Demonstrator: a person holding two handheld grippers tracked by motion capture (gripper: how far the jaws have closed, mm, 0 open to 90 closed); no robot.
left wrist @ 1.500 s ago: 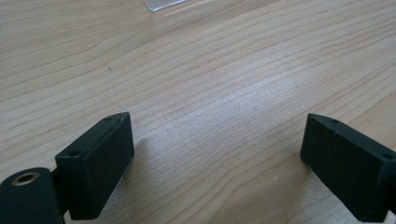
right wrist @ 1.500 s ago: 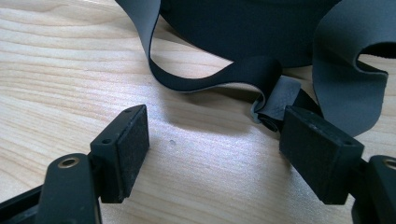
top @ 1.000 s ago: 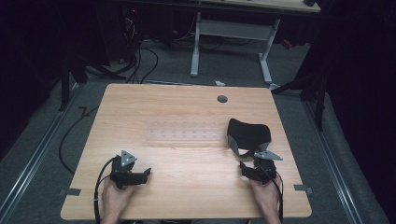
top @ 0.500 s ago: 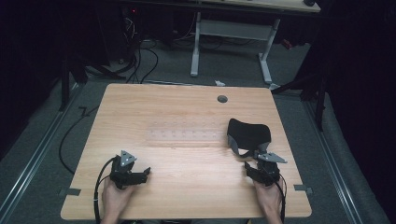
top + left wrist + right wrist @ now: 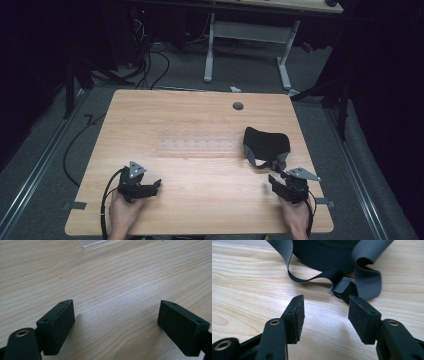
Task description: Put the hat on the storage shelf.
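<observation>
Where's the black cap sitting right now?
In the high view the cap lies on the table's right side, just beyond the right tool, with its strap toward that tool.

This looks like a lab or a recording room, not a home. The wooden surface (image 5: 200, 165) stands alone on a grey carpet floor (image 5: 50, 165), and the walls around it are dark. Metal rails (image 5: 35, 175) run on the floor along both sides of it. Black cables (image 5: 150, 60) lie loose on the floor behind it. Further back stands a second desk with a white metal frame (image 5: 250, 35), near some dark equipment with a small red light (image 5: 145, 11)
</observation>
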